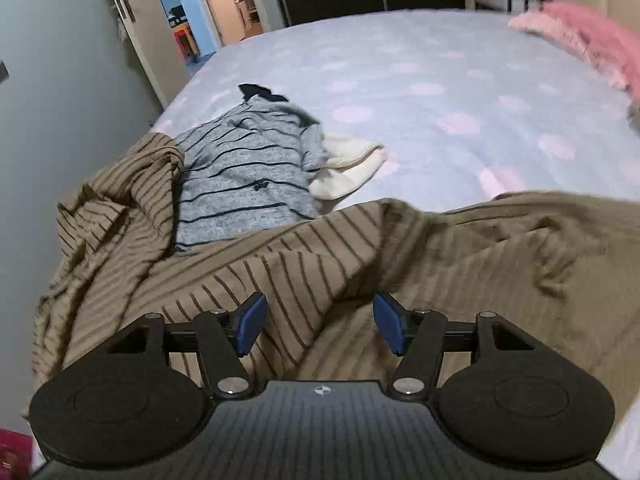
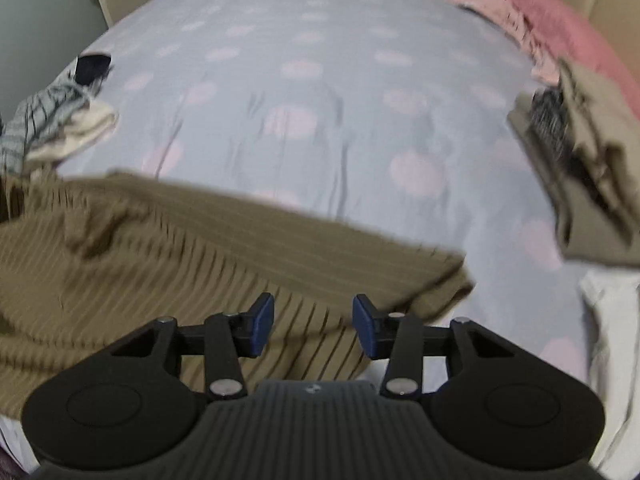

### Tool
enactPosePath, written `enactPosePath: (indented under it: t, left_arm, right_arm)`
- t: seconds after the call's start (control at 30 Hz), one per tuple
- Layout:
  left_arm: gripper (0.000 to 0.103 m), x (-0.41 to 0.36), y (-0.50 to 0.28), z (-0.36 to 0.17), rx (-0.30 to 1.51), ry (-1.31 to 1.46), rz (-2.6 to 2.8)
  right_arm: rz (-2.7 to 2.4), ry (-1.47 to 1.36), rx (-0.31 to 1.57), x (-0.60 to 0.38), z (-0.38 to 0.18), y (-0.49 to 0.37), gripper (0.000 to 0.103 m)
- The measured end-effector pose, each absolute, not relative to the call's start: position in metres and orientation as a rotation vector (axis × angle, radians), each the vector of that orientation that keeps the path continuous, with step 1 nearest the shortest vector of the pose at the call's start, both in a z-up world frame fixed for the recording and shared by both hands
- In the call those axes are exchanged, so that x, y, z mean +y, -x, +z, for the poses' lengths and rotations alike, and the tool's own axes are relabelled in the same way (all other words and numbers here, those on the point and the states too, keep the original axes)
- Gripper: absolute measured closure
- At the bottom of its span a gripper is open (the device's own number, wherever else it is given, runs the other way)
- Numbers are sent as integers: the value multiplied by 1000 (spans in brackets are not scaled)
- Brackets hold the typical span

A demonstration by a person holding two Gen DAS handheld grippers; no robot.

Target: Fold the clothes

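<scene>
Bedroom, spotty bed (image 2: 320, 92): the brown striped top (image 1: 320, 264) is bunched along the near edge. Left gripper (image 1: 320, 326) and right gripper (image 2: 314, 326) both gape, empty. Looks soft, floppy; I'd pinch a hem corner.

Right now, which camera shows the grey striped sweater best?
The left wrist view: the grey striped sweater lies nearly whole and sharp. The right wrist view catches only a blurred piece at its left edge.
</scene>
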State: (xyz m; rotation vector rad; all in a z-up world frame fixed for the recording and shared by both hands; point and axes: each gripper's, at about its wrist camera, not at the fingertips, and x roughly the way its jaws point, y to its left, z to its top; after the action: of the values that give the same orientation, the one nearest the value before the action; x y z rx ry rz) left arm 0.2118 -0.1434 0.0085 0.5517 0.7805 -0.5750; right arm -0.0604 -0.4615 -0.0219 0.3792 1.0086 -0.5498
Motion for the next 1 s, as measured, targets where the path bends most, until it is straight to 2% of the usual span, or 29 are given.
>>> enactPosePath:
  t: [0.03,0.1,0.13,0.17,0.2,0.23,0.27,0.47,0.7,1.0]
  left_arm:
    - [47,-148,-215,5,777,-577,-537]
    - [62,-153,-221,-3,801,-607,-434]
    - [75,-154,-225,-7,827,-607,-394]
    - [83,-154,-228,-11,847,-604,-376]
    - [86,-153,-229,-13,849,-598,-373]
    - [95,-153,-227,-14,835,-613,-371]
    - [99,-153,-225,-14,820,-628,-369]
    - [102,-158,-182,9,694,-683,-425]
    - [102,-169,-101,29,704,-655,-694]
    - [102,-198,6,14,804,-590,-1069]
  right_arm:
    - [-559,-403,1013,-460,-31,65,54]
    - [-611,-466,1032,-453,-47,69,54]
    - [-624,-492,1041,-447,-54,70,54]
    - [-630,-511,1040,-439,-59,73,51]
    - [-630,-522,1031,-427,-63,76,49]
    - [-617,-515,1026,-415,-66,80,49]
    - [-601,-505,1022,-403,-68,83,48]
    - [-461,-345,1045,-353,-74,100,46]
    - [-457,-372,1029,-356,-67,117,44]
    - [-458,-396,975,-354,-49,127,44]
